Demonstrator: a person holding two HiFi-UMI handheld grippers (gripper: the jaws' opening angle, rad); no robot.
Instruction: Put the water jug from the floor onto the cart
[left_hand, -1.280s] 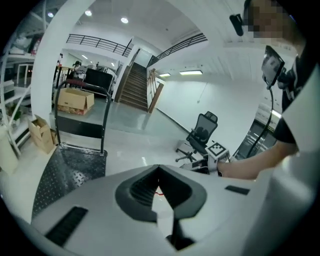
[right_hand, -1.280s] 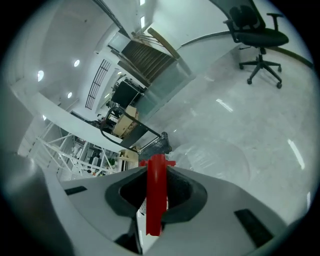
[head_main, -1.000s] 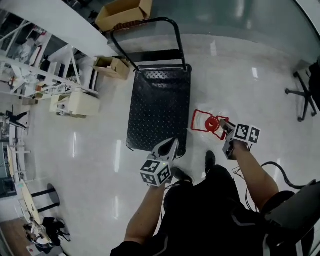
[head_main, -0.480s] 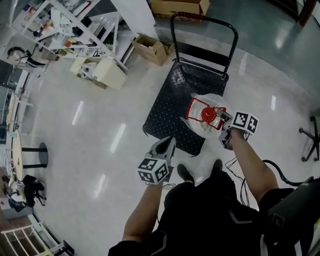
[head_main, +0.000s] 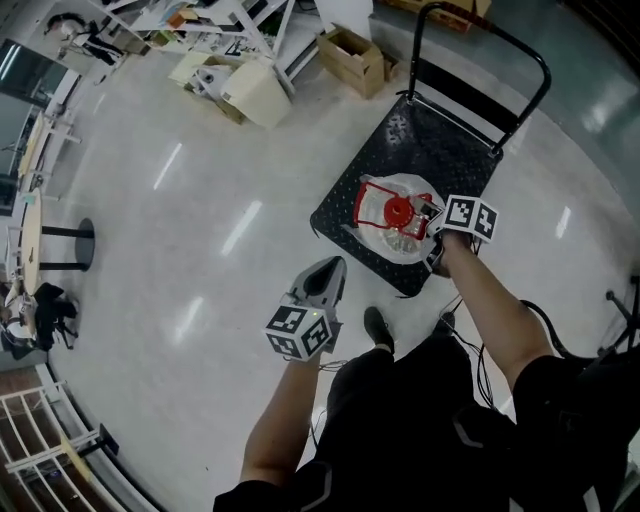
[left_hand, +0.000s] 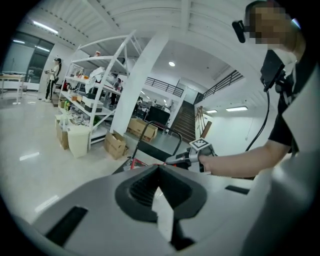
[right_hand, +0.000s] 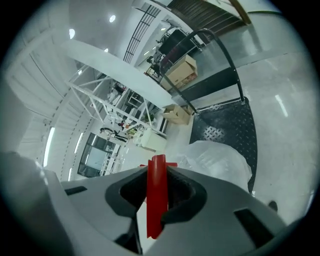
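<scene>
Red plastic marks the grip. The carrying handle (right_hand: 157, 195) of the water jug (head_main: 398, 238) stands upright between the jaws of the right gripper (head_main: 432, 220), which are clamped on it from both sides. Taking the jug by this handle looks sensible, since the clear, bulky body hangs below the jaws and one hand can carry it.

The jug is over the near end of the cart (head_main: 455, 150), above its black diamond-plate deck and well away from the push bar (head_main: 500, 45). That is the end closest to the person, so it is probably the easiest place to set the jug down. From this steep overhead angle I cannot tell whether its base already rests on the deck or hangs just above it.

The left gripper (head_main: 328, 275) has its jaws together with nothing between them. It is held over bare floor (head_main: 190, 230) near the person's shoe, apart from the cart, and seems to be kept out of the way.

The head view shows the layout: jug on the cart's footprint, a cardboard box (head_main: 352, 60) beyond, and both arms. It does not show the jaw contact. The right gripper view does, with the red bar pinched between the pads and the clear body and deck beyond. The left gripper view shows its own closed, empty jaws. It also gives a side look at the other forearm reaching to the cart, with white shelving (left_hand: 100, 85) behind.
</scene>
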